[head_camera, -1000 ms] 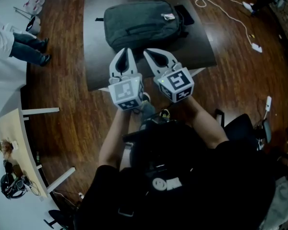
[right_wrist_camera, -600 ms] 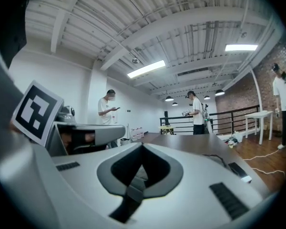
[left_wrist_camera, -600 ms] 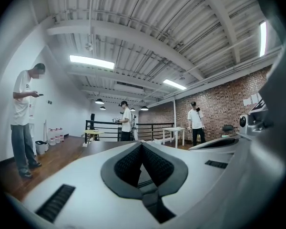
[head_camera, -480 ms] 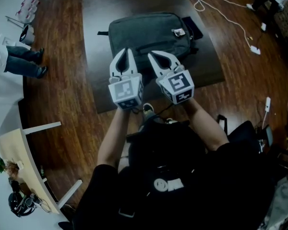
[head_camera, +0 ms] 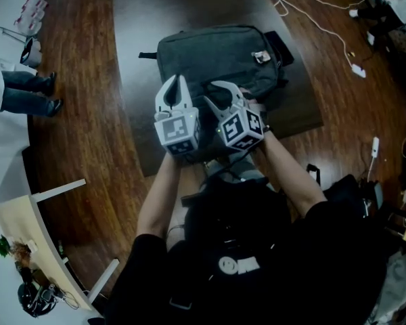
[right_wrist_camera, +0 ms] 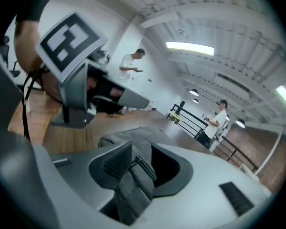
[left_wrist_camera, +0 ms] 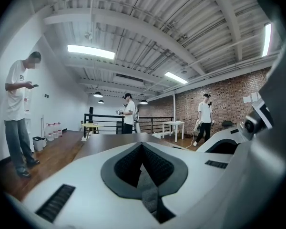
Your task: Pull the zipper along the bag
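**Zipper not yet pulled; right jaws opening at the bag's near edge**

Closest to me, both grippers hang over the near edge of the bag [head_camera: 216, 53]. My left gripper [head_camera: 176, 85] is clenched, its pads pressed together with nothing of the bag between them, and it sits toward the bag's left half. My right gripper [head_camera: 215, 95], just beside it and turned inward, is opening its jaws. Grey fabric and a thin dark bar show in the gap, but the pads do not press on them. I cannot tell whether that bar is the zipper pull.

Past the jaws the bag lies flat on a dark surface [head_camera: 132, 46], one long side toward me. I judge the task barely begun: neither gripper has a pull in its grip, and the whole run of the zipper is left to do.
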Available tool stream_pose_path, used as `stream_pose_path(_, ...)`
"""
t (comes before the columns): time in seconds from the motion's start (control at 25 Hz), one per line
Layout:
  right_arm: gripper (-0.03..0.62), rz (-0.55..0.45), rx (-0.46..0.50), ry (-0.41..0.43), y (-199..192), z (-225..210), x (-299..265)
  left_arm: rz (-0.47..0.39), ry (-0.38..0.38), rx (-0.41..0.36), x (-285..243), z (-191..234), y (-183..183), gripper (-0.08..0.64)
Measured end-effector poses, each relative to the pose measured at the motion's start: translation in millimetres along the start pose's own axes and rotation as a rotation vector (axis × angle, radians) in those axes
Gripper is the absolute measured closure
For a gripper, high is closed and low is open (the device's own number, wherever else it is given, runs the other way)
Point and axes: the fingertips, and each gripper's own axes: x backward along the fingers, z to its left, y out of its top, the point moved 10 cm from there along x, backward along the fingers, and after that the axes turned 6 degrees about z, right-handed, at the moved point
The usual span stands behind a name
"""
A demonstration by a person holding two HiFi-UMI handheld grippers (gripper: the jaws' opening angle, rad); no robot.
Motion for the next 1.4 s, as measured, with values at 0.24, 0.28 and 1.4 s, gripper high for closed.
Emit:
stream_pose_path(0.24,0.434,0.120,0.338,0.067,-28.8,17.4,-49.8,0.062,0.009,0.007,-35.8,15.3,-25.9,0.555)
stream_pose_path(0.28,0.431,0.134,0.380,0.081,-32.1,19.3,-55.1,0.067,0.009,0.007,-40.1,16.7,-27.8,0.555)
stream_pose_path(1.4,0.493,0.227,0.372,0.218,-35.2,-9.8,-88.5,-0.022,-0.002,-0.045,-89.2,25.8,-72.4,0.555)
